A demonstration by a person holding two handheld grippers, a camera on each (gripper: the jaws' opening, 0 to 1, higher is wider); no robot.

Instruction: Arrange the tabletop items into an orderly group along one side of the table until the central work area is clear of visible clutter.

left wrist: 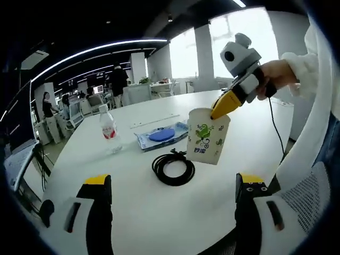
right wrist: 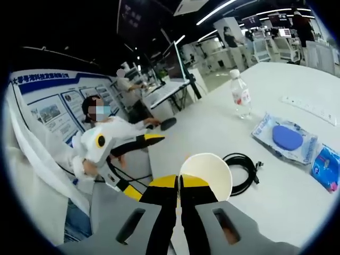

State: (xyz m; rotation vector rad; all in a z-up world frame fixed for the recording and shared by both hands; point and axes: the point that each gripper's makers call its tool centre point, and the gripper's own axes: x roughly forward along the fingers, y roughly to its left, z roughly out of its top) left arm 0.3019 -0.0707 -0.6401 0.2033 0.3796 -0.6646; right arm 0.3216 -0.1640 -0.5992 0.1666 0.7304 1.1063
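White paper cup (left wrist: pixel 208 136), green print, apparently empty

A white paper cup (left wrist: pixel 208 136) with green print hangs tilted above the table, pinched at its rim. A coiled black cable (left wrist: pixel 173 167) lies just beside it; a capped water bottle (left wrist: pixel 109 129) stands upright farther off.
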